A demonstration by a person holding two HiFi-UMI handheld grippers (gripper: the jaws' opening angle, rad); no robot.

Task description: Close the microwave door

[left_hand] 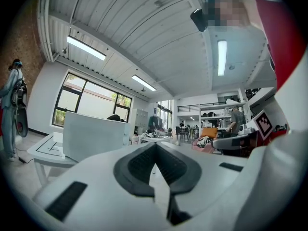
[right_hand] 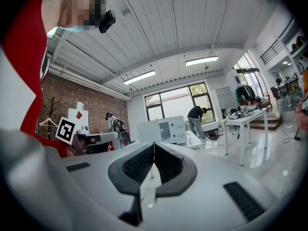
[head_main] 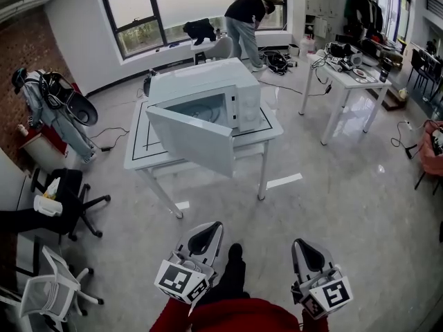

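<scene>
The microwave [head_main: 208, 92] is sitting well ahead of both my tools, straight in line with the right gripper [head_main: 309, 251] and a little to the left of where the left gripper [head_main: 208, 235] is pointing. Its door [head_main: 190, 138] is standing wide open, hinged on the side to my left and swinging out toward the grippers, so the cavity is showing behind it. The oven is resting on a white table [head_main: 135, 147], far out of reach of either tool.

I'm holding both grippers level and side by side. Each one is showing its jaws closed tip to tip with nothing between them. My red sleeves [head_main: 235, 317] are showing just behind them.

Beyond the microwave, a person [head_main: 246, 16] is bending over by the window. A second white table [head_main: 346, 81] is standing ahead to the right of the right gripper, and a black office chair [head_main: 66, 199] is sitting off to the left of the left gripper.
</scene>
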